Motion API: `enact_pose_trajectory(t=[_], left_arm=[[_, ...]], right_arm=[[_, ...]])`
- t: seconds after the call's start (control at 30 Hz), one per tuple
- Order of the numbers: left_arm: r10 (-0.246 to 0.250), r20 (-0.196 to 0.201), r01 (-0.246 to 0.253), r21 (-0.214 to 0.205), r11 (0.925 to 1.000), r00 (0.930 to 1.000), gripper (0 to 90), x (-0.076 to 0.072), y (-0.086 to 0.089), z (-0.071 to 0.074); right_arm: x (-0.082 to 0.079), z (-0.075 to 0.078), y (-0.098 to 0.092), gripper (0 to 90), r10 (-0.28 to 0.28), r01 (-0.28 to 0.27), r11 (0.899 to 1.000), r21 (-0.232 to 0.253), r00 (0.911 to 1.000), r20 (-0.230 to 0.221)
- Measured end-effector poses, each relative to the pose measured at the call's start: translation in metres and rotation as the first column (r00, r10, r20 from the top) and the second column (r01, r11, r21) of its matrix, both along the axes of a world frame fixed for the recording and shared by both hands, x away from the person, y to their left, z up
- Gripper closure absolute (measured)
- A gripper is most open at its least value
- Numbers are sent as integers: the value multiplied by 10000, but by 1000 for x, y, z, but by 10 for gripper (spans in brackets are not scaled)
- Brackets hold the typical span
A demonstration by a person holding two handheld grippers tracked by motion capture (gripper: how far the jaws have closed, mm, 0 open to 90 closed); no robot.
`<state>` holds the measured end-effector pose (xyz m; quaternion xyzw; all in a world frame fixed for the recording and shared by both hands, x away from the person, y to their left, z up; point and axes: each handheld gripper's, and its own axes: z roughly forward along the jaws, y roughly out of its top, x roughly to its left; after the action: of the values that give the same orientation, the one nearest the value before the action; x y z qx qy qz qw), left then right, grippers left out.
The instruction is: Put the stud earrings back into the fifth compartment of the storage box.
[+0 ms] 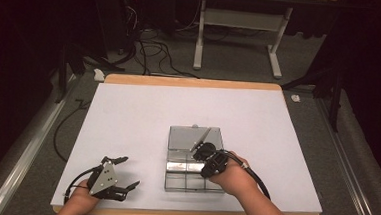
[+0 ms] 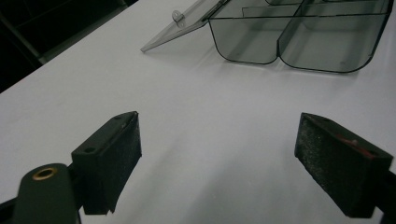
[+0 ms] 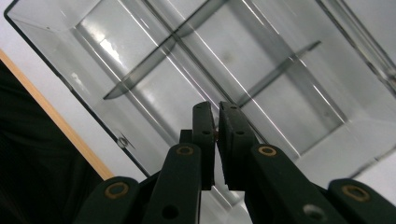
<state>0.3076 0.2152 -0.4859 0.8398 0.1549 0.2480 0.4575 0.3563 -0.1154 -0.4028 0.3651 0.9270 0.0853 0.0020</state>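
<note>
**Closed gripper hangs over open organizer box**

Your right gripper (image 1: 207, 152), jaws together and holding nothing, hovers over the clear compartment box (image 1: 174, 179) at the middle of the white tabletop (image 1: 128, 113), its lid (image 1: 186, 137) laid open behind. Your left gripper (image 1: 120, 173) rests apart, jaws wide. Push down carelessly and you could skid the light box or strain the hinged lid.
</note>
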Motion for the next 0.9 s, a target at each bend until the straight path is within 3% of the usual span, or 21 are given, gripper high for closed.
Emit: enact_pose_trajectory(t=[0.27, 0.9], left_arm=[[0, -26, 0, -4, 10000, 10000, 152, 0, 0, 0], [3, -37, -3, -12, 10000, 10000, 152, 0, 0, 0]], right_arm=[[0, -11, 13, 865, 283, -282, 9996, 43, 9994, -175], [-1, -34, 21, 838, 409, -415, 9991, -94, 9976, -552]])
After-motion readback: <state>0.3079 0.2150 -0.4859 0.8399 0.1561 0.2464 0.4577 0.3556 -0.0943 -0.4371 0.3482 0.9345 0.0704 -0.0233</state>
